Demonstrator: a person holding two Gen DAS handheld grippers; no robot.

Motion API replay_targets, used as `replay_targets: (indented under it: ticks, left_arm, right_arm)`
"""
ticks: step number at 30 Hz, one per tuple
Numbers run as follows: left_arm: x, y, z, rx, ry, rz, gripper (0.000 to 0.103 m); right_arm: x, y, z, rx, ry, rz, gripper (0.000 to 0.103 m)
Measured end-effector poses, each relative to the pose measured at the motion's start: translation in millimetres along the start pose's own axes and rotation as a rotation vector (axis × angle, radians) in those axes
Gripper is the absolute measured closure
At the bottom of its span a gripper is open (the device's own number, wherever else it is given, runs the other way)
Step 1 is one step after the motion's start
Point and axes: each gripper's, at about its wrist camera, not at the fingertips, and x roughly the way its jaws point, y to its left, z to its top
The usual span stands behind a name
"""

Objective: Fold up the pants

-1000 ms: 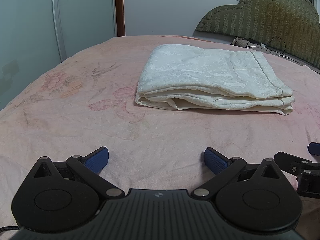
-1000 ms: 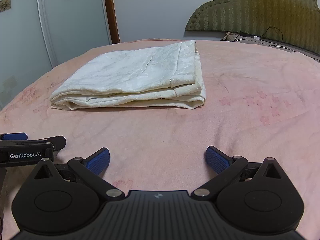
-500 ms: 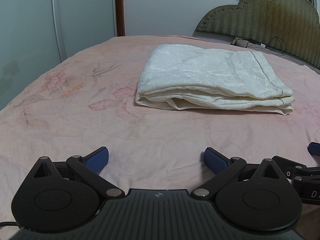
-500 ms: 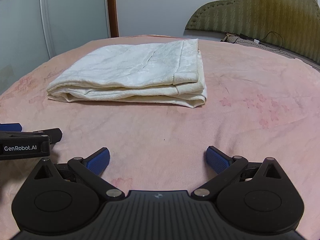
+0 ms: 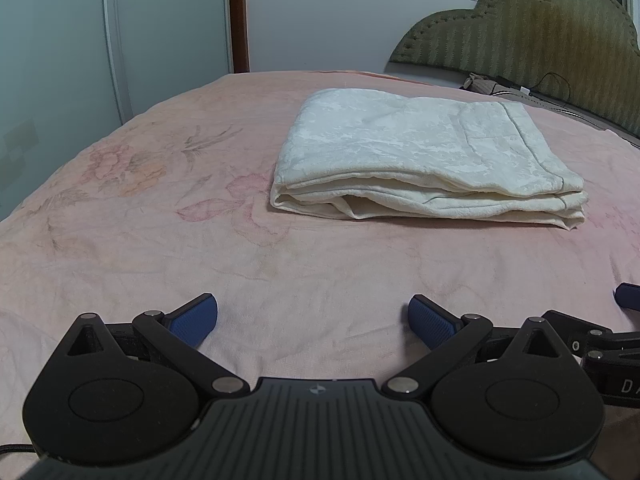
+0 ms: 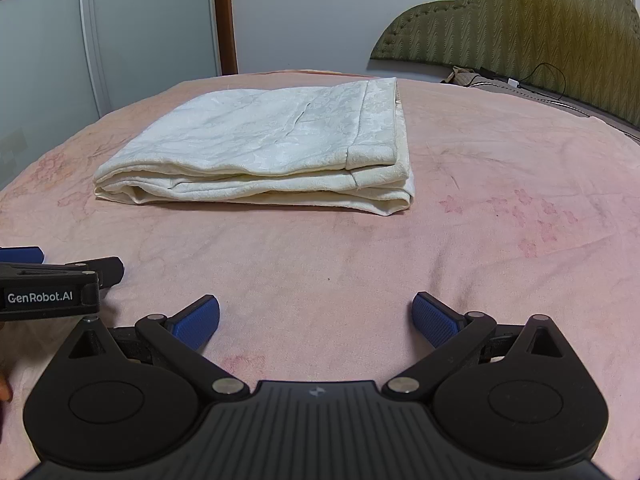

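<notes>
The cream white pants [image 5: 424, 160] lie folded into a flat stacked rectangle on the pink bed, ahead and to the right in the left wrist view. In the right wrist view the same pants [image 6: 264, 148] sit ahead and to the left. My left gripper [image 5: 314, 320] is open, low over the sheet, well short of the pants, with nothing between its blue pads. My right gripper [image 6: 316, 320] is open too and holds nothing. Each gripper shows at the edge of the other's view.
A pink floral bedsheet [image 5: 160, 220] covers the bed. A green padded headboard [image 6: 520, 20] stands at the back right, with cables and small items [image 6: 500, 80] in front of it. A white wardrobe [image 6: 100, 32] and a wall rise at the back left.
The right gripper has sunk lower and tilted slightly, so the pants sit a bit higher in its view. The left gripper has stayed still.
</notes>
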Motion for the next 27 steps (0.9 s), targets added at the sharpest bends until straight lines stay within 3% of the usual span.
replay_targets:
  ticks: [27]
  left_arm:
    - [0.4,3.9,-0.1,-0.004,-0.002,-0.017,0.0]
  right_arm:
    - [0.3,0.4,0.0,0.0,0.0,0.0,0.0]
